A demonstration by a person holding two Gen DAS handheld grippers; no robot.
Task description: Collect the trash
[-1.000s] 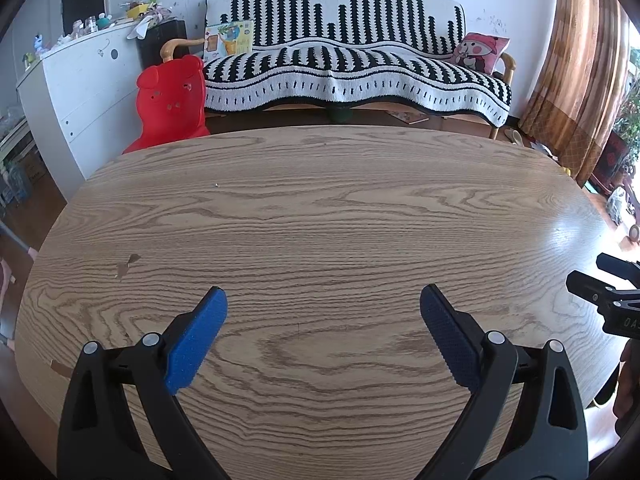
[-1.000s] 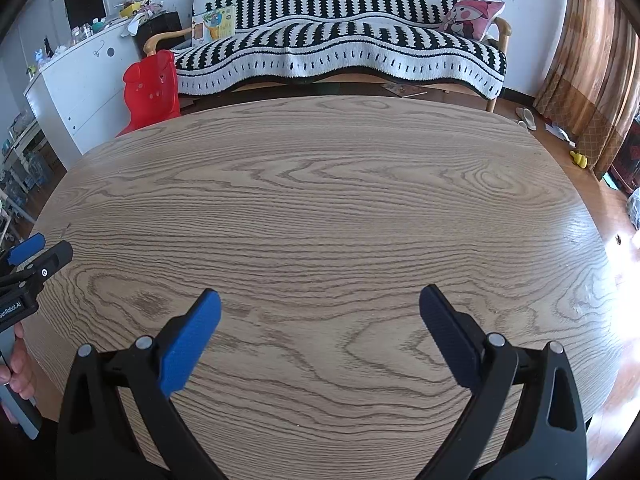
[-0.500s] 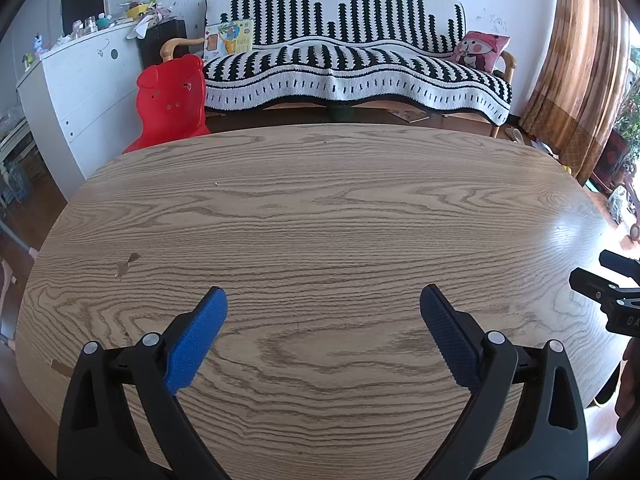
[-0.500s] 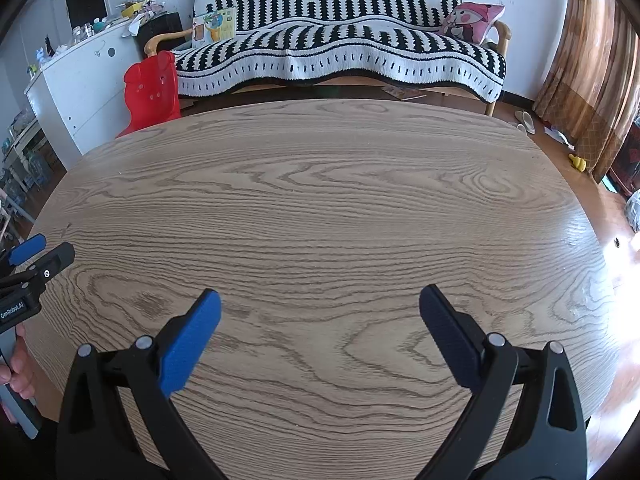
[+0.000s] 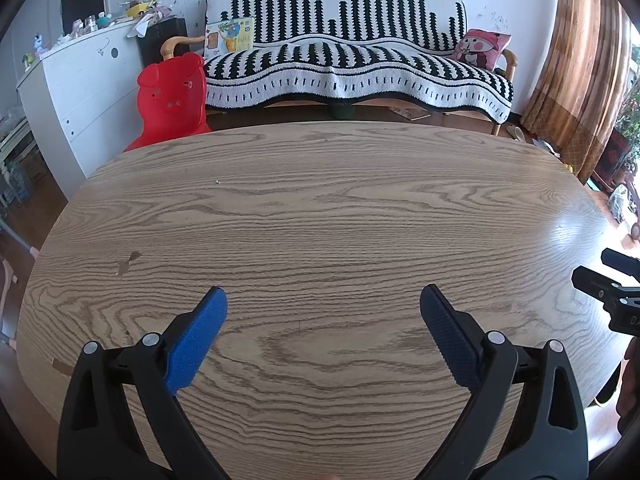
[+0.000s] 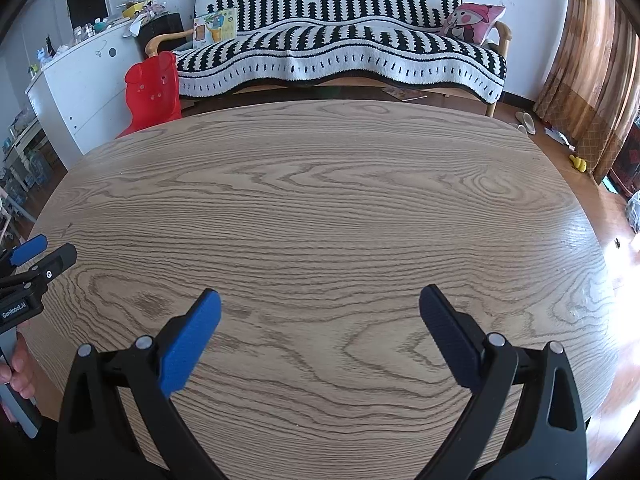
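Observation:
I see no piece of trash on the oval wooden table point(image 5: 320, 208) in either view; only a small chipped mark point(image 5: 128, 262) and a tiny white crumb point(image 5: 217, 180) show on its top. My left gripper point(image 5: 323, 300) hovers open over the near edge of the table, blue pads wide apart, nothing between them. My right gripper point(image 6: 320, 300) is likewise open above the table point(image 6: 320, 200) with nothing held. The left gripper point(image 6: 42, 254) also pokes in at the left edge of the right wrist view, held by a hand point(image 6: 18, 368).
Beyond the table stands a sofa under a black-and-white striped blanket point(image 5: 352, 68) with a pink cushion point(image 5: 482, 48). A red plastic child's chair point(image 5: 170, 100) and a white cabinet point(image 5: 80, 84) are at the back left. Brown curtains point(image 5: 580, 60) hang at the right.
Both grippers stay open over the table. The right wrist view has risen and tilted down slightly; the other gripper has slid a little lower in the left wrist view.

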